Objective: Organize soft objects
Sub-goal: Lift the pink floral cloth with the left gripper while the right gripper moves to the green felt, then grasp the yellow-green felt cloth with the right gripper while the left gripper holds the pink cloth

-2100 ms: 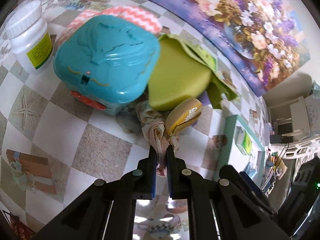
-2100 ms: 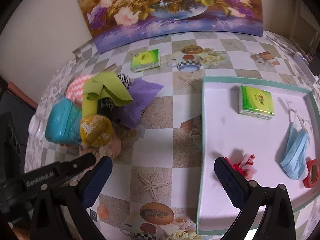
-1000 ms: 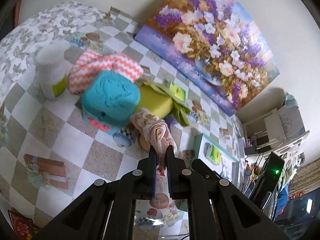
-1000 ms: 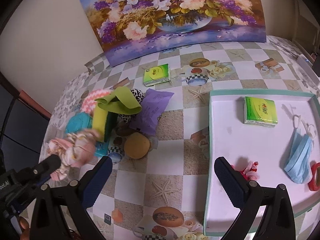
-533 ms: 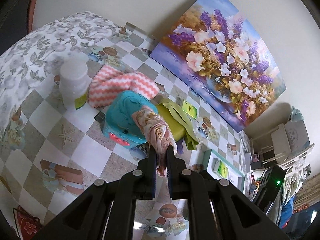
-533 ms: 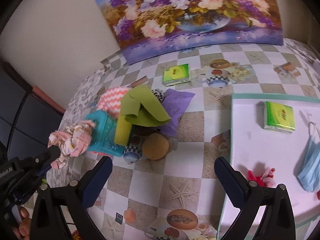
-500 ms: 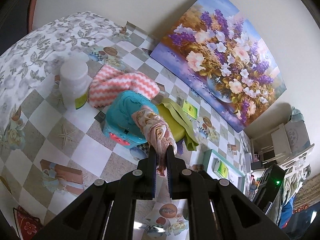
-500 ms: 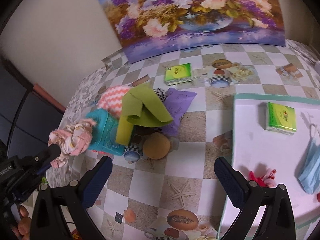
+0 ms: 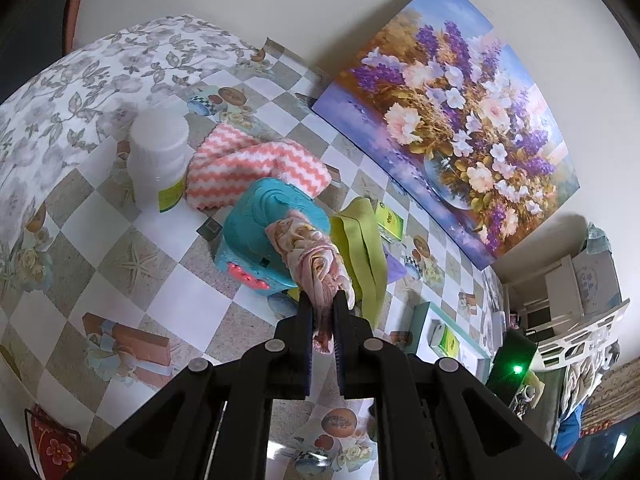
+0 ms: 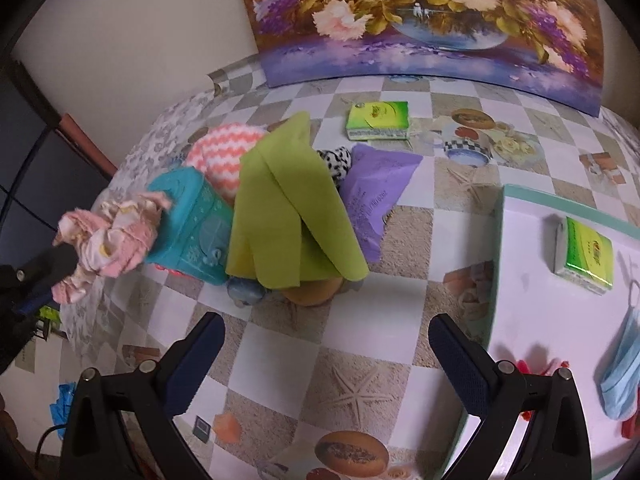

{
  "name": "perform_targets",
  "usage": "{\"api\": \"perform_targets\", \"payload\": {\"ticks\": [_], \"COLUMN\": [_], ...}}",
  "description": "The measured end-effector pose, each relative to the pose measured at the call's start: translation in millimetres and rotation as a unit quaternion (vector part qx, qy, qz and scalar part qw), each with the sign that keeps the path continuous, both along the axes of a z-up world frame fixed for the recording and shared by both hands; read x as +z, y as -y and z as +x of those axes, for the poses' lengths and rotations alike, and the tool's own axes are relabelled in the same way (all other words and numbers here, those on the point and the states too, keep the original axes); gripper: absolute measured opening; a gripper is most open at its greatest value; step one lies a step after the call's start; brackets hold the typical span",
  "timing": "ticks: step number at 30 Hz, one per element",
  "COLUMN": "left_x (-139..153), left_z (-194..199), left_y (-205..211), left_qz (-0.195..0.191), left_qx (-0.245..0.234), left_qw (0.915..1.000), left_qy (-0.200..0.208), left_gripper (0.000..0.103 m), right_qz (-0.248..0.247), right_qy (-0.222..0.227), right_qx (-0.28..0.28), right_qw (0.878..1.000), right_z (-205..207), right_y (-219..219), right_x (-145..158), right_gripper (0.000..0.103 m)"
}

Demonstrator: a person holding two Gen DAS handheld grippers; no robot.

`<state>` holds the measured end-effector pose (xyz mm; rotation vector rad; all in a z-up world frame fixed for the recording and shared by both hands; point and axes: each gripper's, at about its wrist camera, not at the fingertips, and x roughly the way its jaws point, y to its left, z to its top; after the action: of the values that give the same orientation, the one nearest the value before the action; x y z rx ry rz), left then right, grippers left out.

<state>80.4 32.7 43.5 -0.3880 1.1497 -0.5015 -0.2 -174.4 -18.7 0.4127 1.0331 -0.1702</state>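
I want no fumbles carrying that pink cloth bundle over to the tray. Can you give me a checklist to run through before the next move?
1. Left claw shut on the pink cloth bundle: ok.
2. Bundle lifted clear of the teal box: ok.
3. Right claw open, holding nothing: ok.
4. Bare space on the tray beside the tissue pack and face mask: ok.
5. Grip secure enough for the carry: cannot tell.

Two wrist fisheyes angled down, sharing the teal box [image 9: 262, 236] pile
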Motion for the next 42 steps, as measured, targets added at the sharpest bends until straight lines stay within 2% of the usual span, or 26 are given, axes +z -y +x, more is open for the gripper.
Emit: {"api": "perform_targets", "payload": {"ticks": [8, 12, 17, 21, 26, 28, 30, 33, 42], "left_x": [-1.3, -2.3, -2.5, -3.0, -3.4, -3.6, -3.9, -4.3, -5.9], "left_z": [3.3, 4.4, 4.4, 5.0, 5.7, 5.9, 5.9, 6.2, 6.0], "left_y": [-1.4, 1.9, 2.6, 3.7, 4.7, 5.0, 5.3, 5.8, 6.7], "left_qz": [-0.003, -0.002, -0.001, 0.0, 0.003, 0.004, 0.005, 0.007, 0.009], "left_qx": [0.007, 0.004, 0.005, 0.003, 0.002, 0.002, 0.002, 0.001, 0.001], "left_qw": [1.0, 1.0, 1.0, 1.0, 1.0, 1.0, 1.0, 1.0, 0.9999], "left_qy": [-0.003, -0.004, -0.005, -0.006, -0.005, -0.006, -0.006, -0.006, -0.006], "left_gripper": [0.009, 0.009, 0.009, 0.009, 0.009, 0.009, 0.009, 0.009, 0.009], "right_qz": [0.005, 0.0, -0.018, -0.01, -0.001, -0.001, 0.002, -0.003, -0.003], "right_qy": [0.035, 0.032, 0.011, 0.006, 0.006, 0.006, 0.008, 0.014, 0.06], "right_qx": [-0.02, 0.001, 0.024, 0.028, 0.028, 0.031, 0.035, 0.034, 0.009], "right_qw": [0.999, 0.999, 1.0, 1.0, 1.0, 0.999, 0.999, 0.999, 0.998], "right_z": [6.5, 16.3, 26.2, 29.0, 30.4, 31.6, 32.7, 32.8, 25.9], "right_y": [7.4, -1.6, -12.8, -11.3, -8.8, -9.2, -10.2, -11.0, -2.1], "right_x": [15.0, 14.6, 7.7, 3.8, 3.1, 2.7, 2.7, 6.6, 31.5], "right_gripper": [0.102, 0.094, 0.075, 0.052, 0.03, 0.016, 0.011, 0.005, 0.004]}}
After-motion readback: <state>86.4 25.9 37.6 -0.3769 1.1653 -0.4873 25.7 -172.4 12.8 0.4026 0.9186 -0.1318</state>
